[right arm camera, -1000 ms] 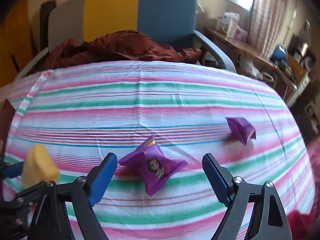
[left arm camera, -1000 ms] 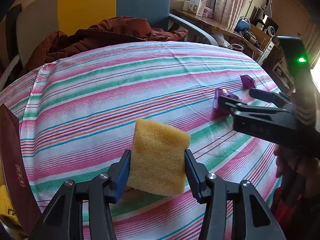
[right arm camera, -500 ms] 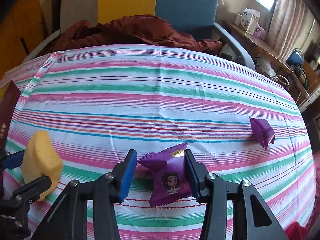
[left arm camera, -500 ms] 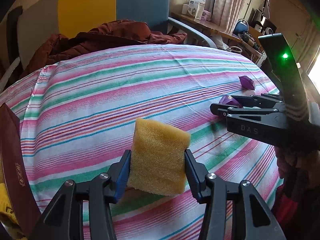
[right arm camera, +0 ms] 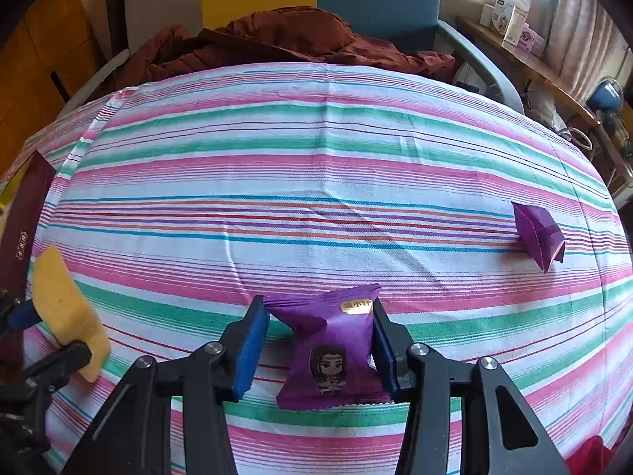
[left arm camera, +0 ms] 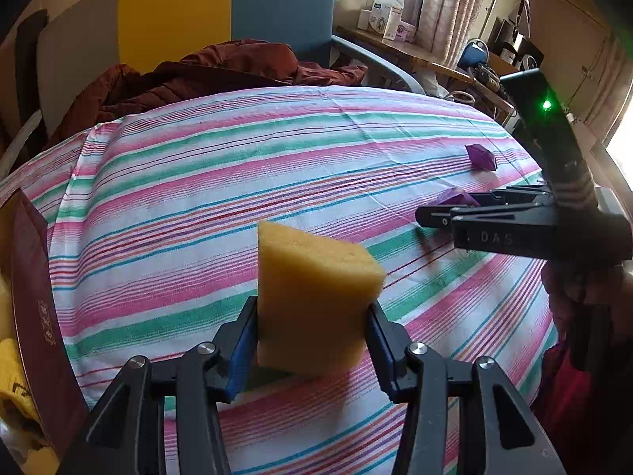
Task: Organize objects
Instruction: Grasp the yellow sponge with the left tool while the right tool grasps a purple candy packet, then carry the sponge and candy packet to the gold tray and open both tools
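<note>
Black tongs [left arm camera: 308, 342], blue pads [left arm camera: 239, 350], silver screws.

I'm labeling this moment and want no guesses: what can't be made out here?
- Left wrist view: the held purple packet is mostly hidden behind the right tool.
- Both views: the maroon box is cut off by the left edge; its gold print is too small to read.
- Right wrist view: the yellow sponge is partly covered by the left tool.

The yellow sponge [left arm camera: 312, 297] looks soft and full of tiny holes, the purple snack packet [right arm camera: 336, 352] is shiny plastic, and the striped cloth [right arm camera: 316, 182] is matt
</note>
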Demonstrator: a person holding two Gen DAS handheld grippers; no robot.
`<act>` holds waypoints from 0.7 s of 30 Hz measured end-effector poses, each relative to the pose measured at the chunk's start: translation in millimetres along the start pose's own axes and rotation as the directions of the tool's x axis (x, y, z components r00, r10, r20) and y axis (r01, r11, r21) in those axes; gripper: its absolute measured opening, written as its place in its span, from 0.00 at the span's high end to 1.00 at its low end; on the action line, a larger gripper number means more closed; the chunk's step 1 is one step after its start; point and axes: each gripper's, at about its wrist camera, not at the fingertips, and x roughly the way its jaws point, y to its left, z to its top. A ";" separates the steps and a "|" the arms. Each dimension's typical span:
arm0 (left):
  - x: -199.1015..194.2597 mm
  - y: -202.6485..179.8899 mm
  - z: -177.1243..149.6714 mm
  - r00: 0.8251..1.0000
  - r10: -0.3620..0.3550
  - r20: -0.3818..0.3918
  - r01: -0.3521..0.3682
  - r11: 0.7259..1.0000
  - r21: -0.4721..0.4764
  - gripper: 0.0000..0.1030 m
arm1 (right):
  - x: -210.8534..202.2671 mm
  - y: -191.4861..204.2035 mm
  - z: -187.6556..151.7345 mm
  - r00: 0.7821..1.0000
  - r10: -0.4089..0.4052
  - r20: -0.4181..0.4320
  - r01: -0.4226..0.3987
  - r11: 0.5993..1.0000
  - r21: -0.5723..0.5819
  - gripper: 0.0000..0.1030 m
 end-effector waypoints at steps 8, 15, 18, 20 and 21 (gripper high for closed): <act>-30.6 7.8 -4.8 0.998 0.030 0.063 -0.029 0.999 -0.014 0.51 | -6.5 24.2 4.4 0.997 0.074 0.025 -0.073 0.997 -0.034 0.52; -83.1 19.3 -4.8 0.983 0.089 0.160 -0.085 0.996 -0.034 0.51 | -17.4 46.7 4.4 0.990 0.127 0.060 -0.124 0.991 -0.050 0.52; -107.3 26.0 -7.6 0.971 0.125 0.204 -0.121 0.992 -0.032 0.51 | -24.5 58.1 4.4 0.984 0.161 0.071 -0.158 0.986 -0.043 0.52; -121.6 30.7 -9.8 0.965 0.140 0.224 -0.135 0.990 -0.038 0.51 | -28.4 67.3 2.3 0.979 0.191 0.069 -0.188 0.981 -0.037 0.52; -128.9 33.2 -11.3 0.960 0.151 0.235 -0.145 0.989 -0.042 0.51 | -30.1 71.8 1.6 0.978 0.200 0.067 -0.198 0.980 -0.037 0.52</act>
